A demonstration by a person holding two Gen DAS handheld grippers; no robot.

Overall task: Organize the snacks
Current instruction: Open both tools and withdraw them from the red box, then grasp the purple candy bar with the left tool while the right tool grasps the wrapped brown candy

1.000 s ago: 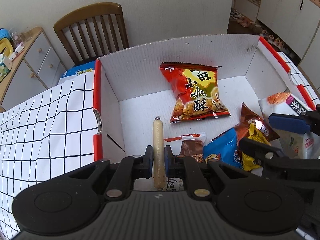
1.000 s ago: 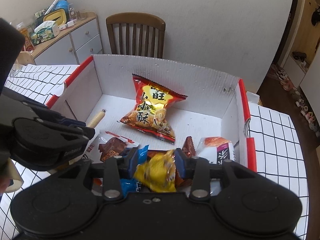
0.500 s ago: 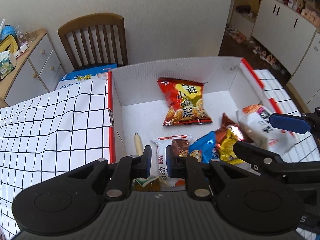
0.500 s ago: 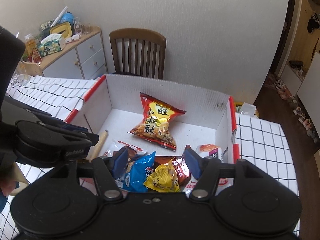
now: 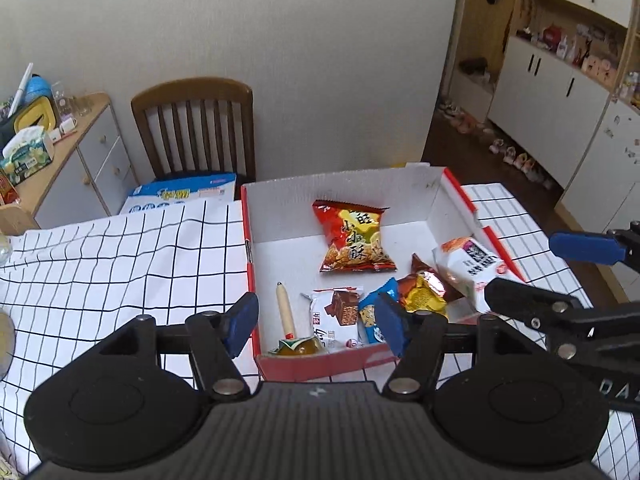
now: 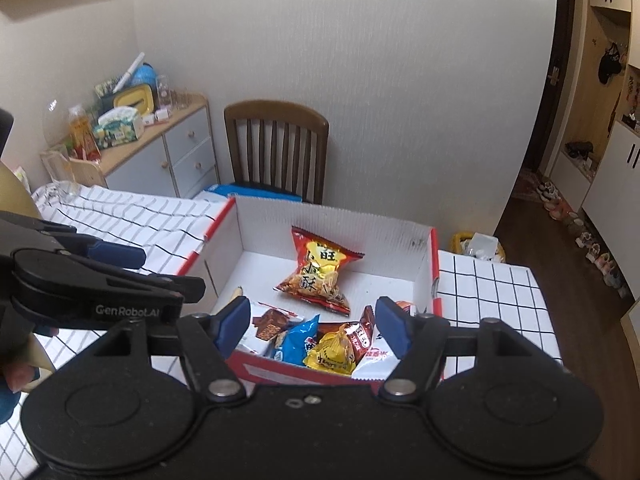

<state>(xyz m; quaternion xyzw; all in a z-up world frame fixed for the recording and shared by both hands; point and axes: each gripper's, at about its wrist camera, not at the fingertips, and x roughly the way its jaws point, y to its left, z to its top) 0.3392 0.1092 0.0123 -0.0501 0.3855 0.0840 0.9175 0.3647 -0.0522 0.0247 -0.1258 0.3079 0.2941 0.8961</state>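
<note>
A red-and-white cardboard box (image 5: 436, 188) (image 6: 424, 268) on the checked tablecloth holds the snacks. Inside lie a red chip bag (image 5: 352, 240) (image 6: 320, 272), a tan sausage stick (image 5: 285, 308), a white brownie pack (image 5: 334, 316) (image 6: 272, 320), a blue pack (image 5: 370, 312) (image 6: 296, 344), a yellow-gold pack (image 5: 424, 290) (image 6: 332, 354) and a white rice-snack bag (image 5: 472, 268). My left gripper (image 5: 316, 320) is open and empty, above the box's near edge. My right gripper (image 6: 312, 326) is open and empty, also above the near edge.
A wooden chair (image 5: 196, 128) (image 6: 276, 148) stands behind the table with a blue-white box (image 5: 184, 196) on its seat. A cluttered sideboard (image 5: 52, 152) (image 6: 160, 148) is at the left. Checked tablecloth (image 5: 120, 264) lies left of the box and more of it (image 6: 492, 292) to the right.
My left gripper let go of the sausage stick and my right let go of the yellow pack; both opened and pulled back and up from the box.
</note>
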